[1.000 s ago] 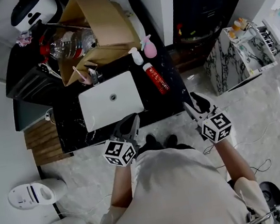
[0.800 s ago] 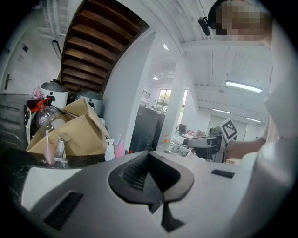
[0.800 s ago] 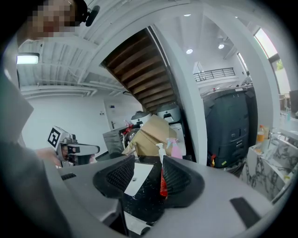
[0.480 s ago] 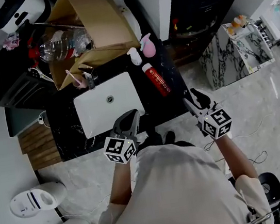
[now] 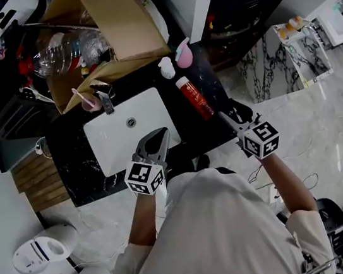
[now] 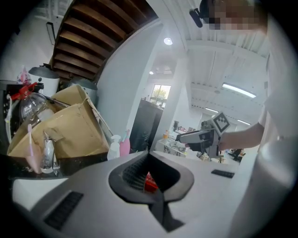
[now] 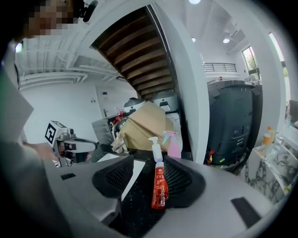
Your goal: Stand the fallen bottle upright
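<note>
The red bottle (image 5: 194, 98) with a white pump lies on its side on the black counter (image 5: 78, 150), right of the white sink (image 5: 127, 140). My right gripper (image 5: 231, 118) hovers at the counter's front right corner, just short of the bottle's base. Its jaws are opening, with nothing between the pads. In the right gripper view the bottle (image 7: 159, 188) lies lengthwise ahead, framed by the gripper (image 7: 148, 173). My left gripper (image 5: 157, 140) is shut and empty over the sink's front edge. In the left gripper view a bit of red shows past that gripper (image 6: 156, 197).
A white pump bottle (image 5: 166, 68) and a pink spray bottle (image 5: 183, 55) stand upright behind the fallen bottle. An open cardboard box (image 5: 117, 26) and large clear bottles (image 5: 60, 54) crowd the counter's back. A faucet (image 5: 103, 97) stands behind the sink.
Both grippers have moved forward toward the counter. The left one now reaches over the sink's front edge, and the right one has come close to the bottle's base.
</note>
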